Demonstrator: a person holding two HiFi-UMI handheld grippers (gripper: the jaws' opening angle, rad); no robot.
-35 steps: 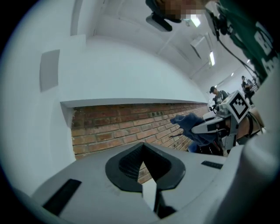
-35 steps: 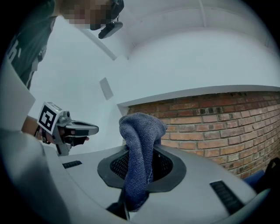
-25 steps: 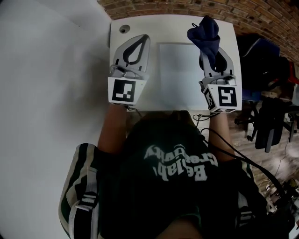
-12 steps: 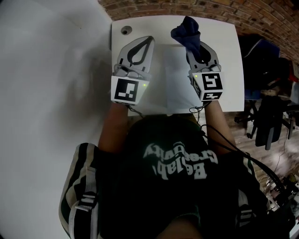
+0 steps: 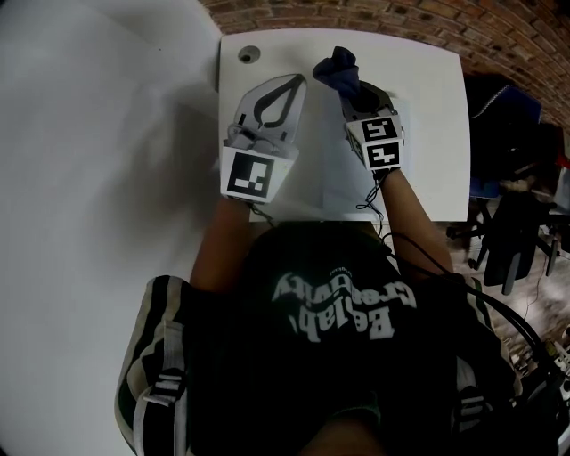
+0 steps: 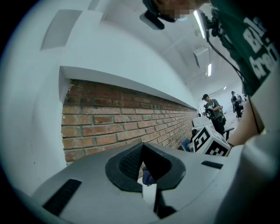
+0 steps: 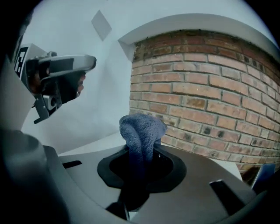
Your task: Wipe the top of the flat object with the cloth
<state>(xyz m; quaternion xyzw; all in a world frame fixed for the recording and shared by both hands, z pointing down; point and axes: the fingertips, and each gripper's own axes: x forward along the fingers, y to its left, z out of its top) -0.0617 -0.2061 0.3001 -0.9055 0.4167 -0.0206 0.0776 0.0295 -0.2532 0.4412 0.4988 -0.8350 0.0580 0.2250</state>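
Part of the flat object (image 5: 322, 165) is covered by the two tools and the person's arms. Its pale edges hardly stand out against the white bench (image 5: 427, 116), and whether the cloth (image 5: 338, 68) touches it cannot be told. The bench stands where a white wall (image 5: 107, 134) meets a brick wall (image 5: 419, 20). It has a round hole (image 5: 248, 54) near its far left corner, and dark chairs (image 5: 512, 232) stand on a wooden floor to the right. The left tool (image 5: 294, 84) is at the object's left side, its jaws together with the tips meeting and nothing between them. The right tool (image 5: 354, 89) is over the object's far end, its jaws clamped on the blue cloth, which bunches up beyond the tips toward the brick wall.
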